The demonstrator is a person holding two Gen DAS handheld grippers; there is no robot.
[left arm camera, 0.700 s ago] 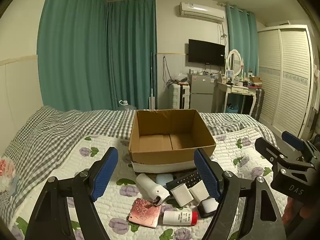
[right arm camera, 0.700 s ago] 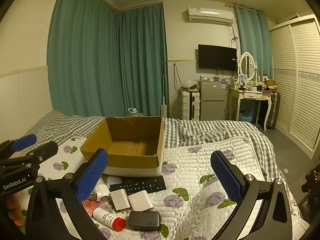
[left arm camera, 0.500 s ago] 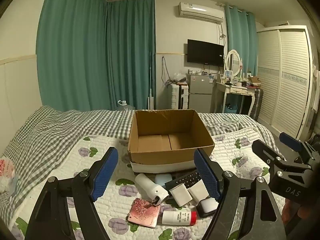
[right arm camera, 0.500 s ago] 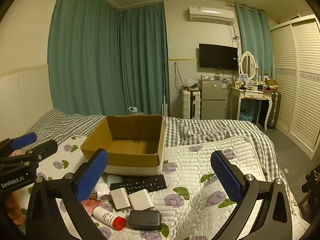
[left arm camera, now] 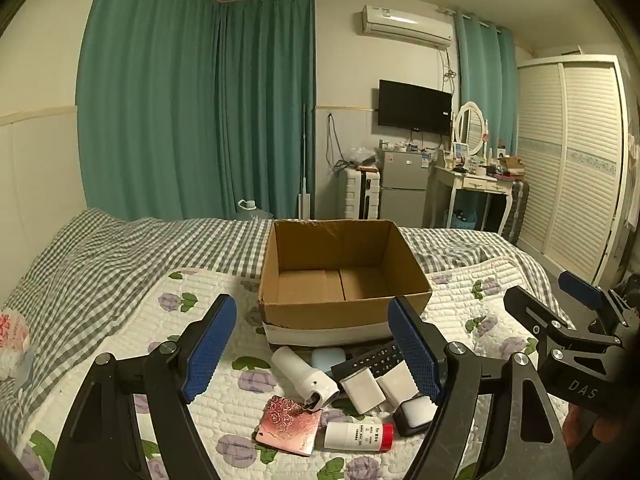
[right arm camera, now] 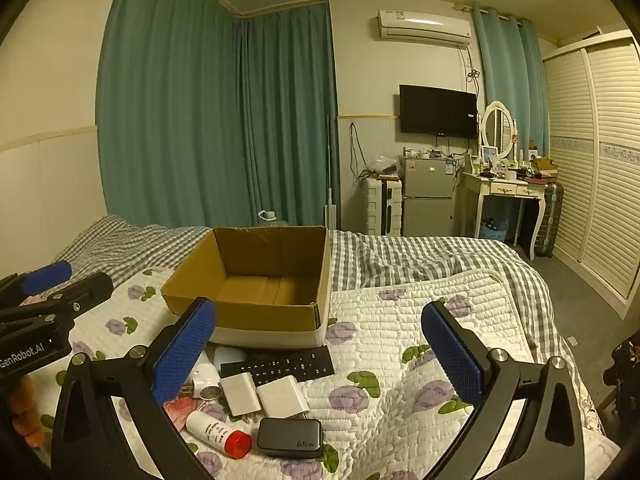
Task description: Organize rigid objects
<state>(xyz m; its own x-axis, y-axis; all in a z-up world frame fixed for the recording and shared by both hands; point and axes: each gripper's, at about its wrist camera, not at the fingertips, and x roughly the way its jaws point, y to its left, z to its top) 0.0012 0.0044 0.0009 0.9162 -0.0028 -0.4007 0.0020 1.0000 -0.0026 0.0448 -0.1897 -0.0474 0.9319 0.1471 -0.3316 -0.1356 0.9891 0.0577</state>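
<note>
I hold both tools above the quilted bed [right arm camera: 400, 320], tipped a little downward. My left gripper [left arm camera: 316, 354] has its blue pads spread wide with nothing between them, and my right gripper [right arm camera: 320, 354] is just as wide and just as empty.

The cardboard box [left arm camera: 340, 280] sits open on the quilt ahead of me, bare inside. Just in front of its near wall lies the clutter: a black remote control [right arm camera: 280, 366] touching the foot of the box, a pale blue case [left arm camera: 329, 358] beside it, and a white bottle [left arm camera: 304, 376] lying on its side. Nearer to me are two white chargers [right arm camera: 260, 394], a dark charger marked 65w [right arm camera: 290, 436], a white tube with a red cap [right arm camera: 218, 434] and a pink patterned card [left arm camera: 288, 424]. All of them lie on the quilt, outside the box.
</note>
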